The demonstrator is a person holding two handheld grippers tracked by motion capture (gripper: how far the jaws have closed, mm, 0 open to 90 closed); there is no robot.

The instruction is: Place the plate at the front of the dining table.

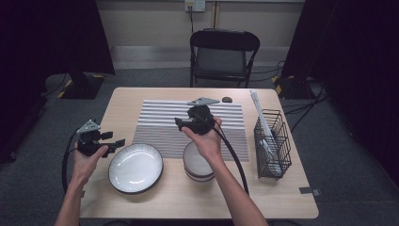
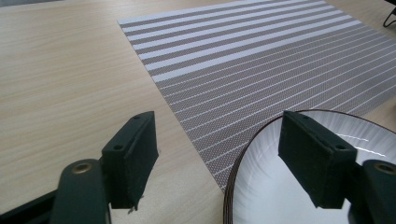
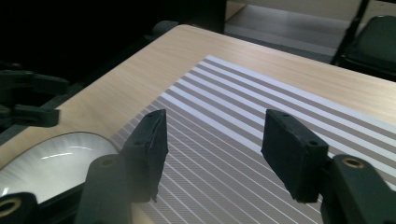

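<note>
A white plate (image 1: 135, 168) with a dark rim lies near the table's front, left of centre. My left gripper (image 1: 115, 138) hovers just left of it, open, jaws pointing right with nothing between them. In the left gripper view the open left gripper (image 2: 217, 126) frames the plate's rim (image 2: 243, 154) and the striped placemat (image 2: 261, 60). My right gripper (image 1: 178, 122) is held above the placemat (image 1: 160, 122), open and empty, jaws pointing left. Under that hand sits a stack of white bowls (image 1: 194, 165), partly hidden. The right gripper view shows the right gripper (image 3: 215, 121) over the placemat (image 3: 243, 93), with the plate (image 3: 51, 158) at the lower left.
A black wire basket (image 1: 272, 143) holding utensils stands at the table's right side. A small dark object (image 1: 227, 99) lies near the far edge. A black folding chair (image 1: 222, 55) stands behind the table. Bare wood (image 1: 188, 197) runs along the front.
</note>
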